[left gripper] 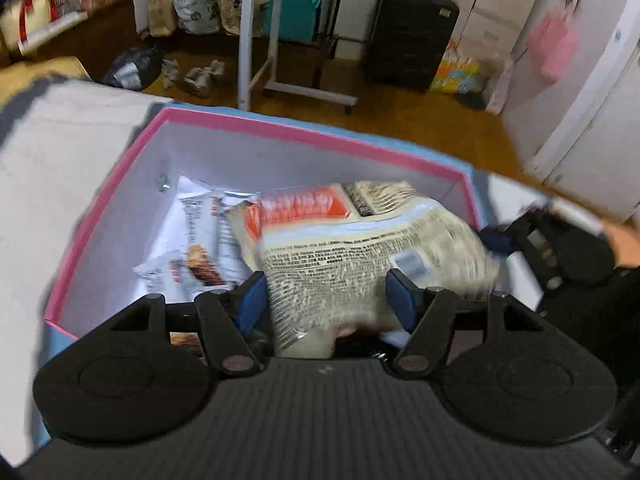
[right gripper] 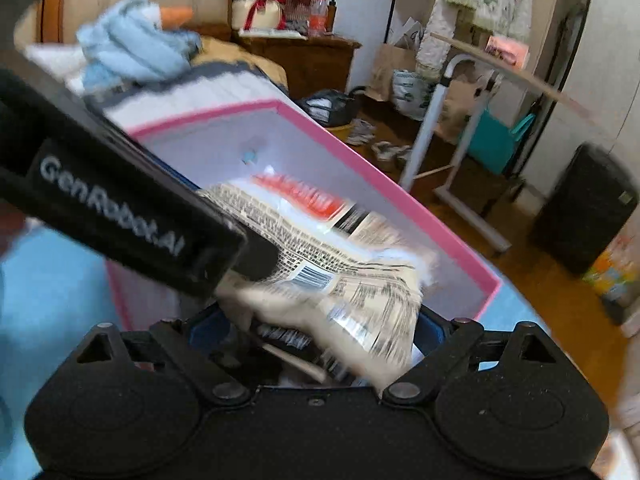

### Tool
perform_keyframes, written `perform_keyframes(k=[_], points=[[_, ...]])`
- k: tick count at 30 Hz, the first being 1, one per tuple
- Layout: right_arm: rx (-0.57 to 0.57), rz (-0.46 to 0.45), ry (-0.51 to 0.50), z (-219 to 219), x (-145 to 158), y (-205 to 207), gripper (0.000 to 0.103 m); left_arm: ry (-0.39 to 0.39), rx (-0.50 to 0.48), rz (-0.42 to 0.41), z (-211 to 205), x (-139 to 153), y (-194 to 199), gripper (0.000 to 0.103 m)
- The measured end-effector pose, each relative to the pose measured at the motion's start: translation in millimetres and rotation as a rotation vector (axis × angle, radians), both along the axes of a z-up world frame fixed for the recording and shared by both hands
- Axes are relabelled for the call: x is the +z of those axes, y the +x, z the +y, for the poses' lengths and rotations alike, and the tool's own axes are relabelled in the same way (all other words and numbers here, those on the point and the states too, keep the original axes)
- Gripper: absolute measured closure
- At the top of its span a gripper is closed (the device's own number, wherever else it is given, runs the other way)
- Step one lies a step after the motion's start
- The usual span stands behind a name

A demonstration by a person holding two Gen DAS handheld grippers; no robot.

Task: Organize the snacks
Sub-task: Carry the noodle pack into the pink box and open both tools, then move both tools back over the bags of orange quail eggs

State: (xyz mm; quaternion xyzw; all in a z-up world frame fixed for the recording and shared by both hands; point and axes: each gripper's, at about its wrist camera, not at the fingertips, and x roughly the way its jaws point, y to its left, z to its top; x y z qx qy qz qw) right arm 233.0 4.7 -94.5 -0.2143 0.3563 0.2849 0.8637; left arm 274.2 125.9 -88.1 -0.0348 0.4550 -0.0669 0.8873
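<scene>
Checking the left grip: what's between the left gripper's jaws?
Left wrist view: the big cream snack bag with dense black print lies between the jaws of the left gripper, over the pink-rimmed box. Blur hides whether the blue pads press it.

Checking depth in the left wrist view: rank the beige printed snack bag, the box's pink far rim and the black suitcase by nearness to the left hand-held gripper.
1. Beige printed snack bag, between its fingers.
2. Pink far rim, beyond.
3. Black suitcase, across the floor, upper right.
</scene>
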Motion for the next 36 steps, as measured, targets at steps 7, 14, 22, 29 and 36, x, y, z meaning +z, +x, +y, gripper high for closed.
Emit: perform_keyframes(k=[7, 14, 22, 29, 36], points=[[0.033, -0.131, -0.016, -22.4, 29.9, -46.7, 0.008, 0.086, -0.053, -0.072, -20.1, 36.4, -24.8, 0.034], [-0.066, -0.137, 0.181, -100.5, 73.3, -96.3, 0.008, 0.019, -0.096, -0.121, -35.6, 71.8, -56.3, 0.031], [-0.248, -0.091, 0.236, -193.1, 93.3, -142.4, 0.007, -0.071, -0.191, -0.144, -63.4, 97.6, -92.3, 0.027], [-0.391, -0.049, 0.247, -256.8, 91.7, -176.2, 0.006, -0.134, -0.295, -0.119, -108.3, 94.7, -110.9, 0.026], [-0.451, -0.047, 0.161, -292.4, 69.7, -201.1, 0.004, -0.188, -0.400, -0.019, -162.5, 62.6, -115.1, 0.026]])
